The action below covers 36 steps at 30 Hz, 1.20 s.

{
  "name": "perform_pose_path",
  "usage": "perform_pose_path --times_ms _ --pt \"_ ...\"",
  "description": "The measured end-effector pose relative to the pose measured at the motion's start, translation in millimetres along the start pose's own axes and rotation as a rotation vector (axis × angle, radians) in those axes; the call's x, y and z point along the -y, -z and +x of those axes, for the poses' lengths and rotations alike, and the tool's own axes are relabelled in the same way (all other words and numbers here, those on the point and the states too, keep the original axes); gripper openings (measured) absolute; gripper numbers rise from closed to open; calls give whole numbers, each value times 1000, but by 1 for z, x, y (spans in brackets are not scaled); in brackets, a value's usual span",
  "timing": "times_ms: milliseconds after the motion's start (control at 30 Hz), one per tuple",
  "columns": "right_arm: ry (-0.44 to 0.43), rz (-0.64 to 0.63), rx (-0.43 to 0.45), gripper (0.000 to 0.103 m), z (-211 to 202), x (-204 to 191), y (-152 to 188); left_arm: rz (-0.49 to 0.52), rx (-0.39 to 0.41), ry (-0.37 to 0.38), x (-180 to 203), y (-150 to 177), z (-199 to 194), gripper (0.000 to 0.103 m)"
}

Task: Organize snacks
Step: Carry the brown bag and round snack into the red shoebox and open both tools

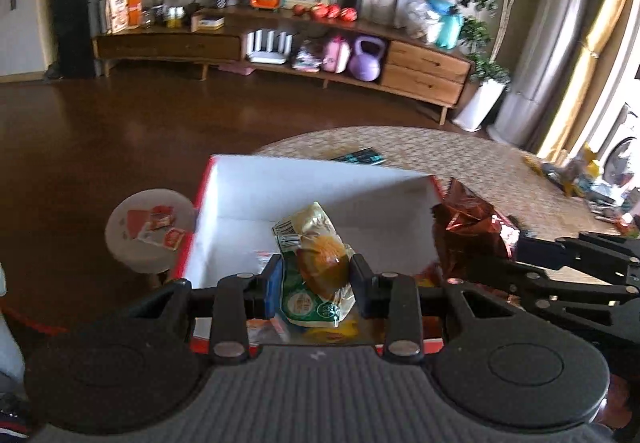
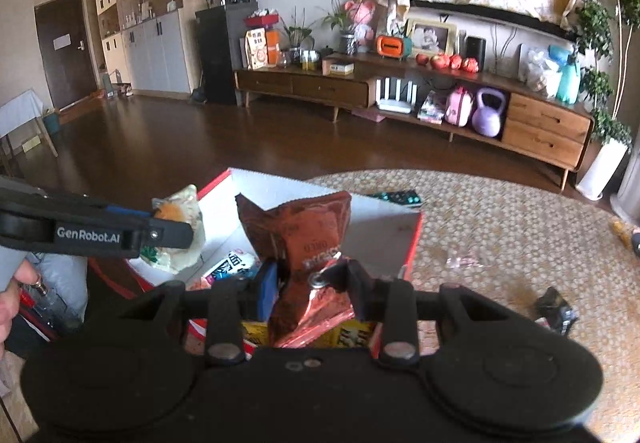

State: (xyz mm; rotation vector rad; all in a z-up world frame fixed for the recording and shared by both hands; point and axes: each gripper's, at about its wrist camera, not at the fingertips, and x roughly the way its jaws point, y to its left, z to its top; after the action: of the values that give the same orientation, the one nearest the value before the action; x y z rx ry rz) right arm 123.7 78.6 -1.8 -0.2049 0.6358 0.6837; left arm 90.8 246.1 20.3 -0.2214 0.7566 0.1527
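A clear-wrapped pastry packet [image 1: 316, 263] with a green and white label sits pinched between the pads of my left gripper [image 1: 316, 275], held over the open red box with white inside walls [image 1: 280, 187]. My right gripper [image 2: 310, 283] is shut on a crinkled red-brown foil snack bag [image 2: 304, 239], also above the box [image 2: 384, 231]. In the left wrist view the foil bag [image 1: 468, 231] and the right gripper's arm show at the right. The right wrist view catches the left gripper [image 2: 176, 233] with the pastry packet [image 2: 182, 227] at the left. Several packets lie in the box bottom [image 2: 232, 263].
The box stands on a round table with a woven mat [image 2: 500, 227]. A remote [image 2: 396, 199] lies beyond the box, and a dark wrapper [image 2: 556, 311] and other packets [image 1: 592, 183] at the right. A small round stool [image 1: 148, 231] with red packets stands left. A person's hand [image 2: 16, 291] shows at the left edge.
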Motion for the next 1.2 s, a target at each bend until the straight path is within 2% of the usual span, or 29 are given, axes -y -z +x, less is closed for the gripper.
perform_pose_path --times_ms 200,367,633,800,1033,1100,1167,1200 --pt "-12 -14 -50 35 31 -11 3 -37 -46 -61 -29 -3 28 35" --pt "-11 -26 -89 35 51 -19 6 -29 -79 -97 -40 -2 51 35" --pt "8 -54 -140 35 77 -22 12 1 -138 -129 -40 2 85 35" --pt "6 -71 -152 35 79 -26 17 16 -175 -134 -35 7 97 35" --pt "3 -67 -166 41 78 -25 15 21 -184 -144 -34 7 100 36" --pt "-5 -63 -160 47 75 -24 13 22 -179 -157 -33 7 97 42" --pt "-6 -60 -148 55 71 -24 13 30 -164 -167 -31 7 93 69" --pt "-9 -60 -142 56 68 -24 13 31 -147 -170 -30 8 89 74"
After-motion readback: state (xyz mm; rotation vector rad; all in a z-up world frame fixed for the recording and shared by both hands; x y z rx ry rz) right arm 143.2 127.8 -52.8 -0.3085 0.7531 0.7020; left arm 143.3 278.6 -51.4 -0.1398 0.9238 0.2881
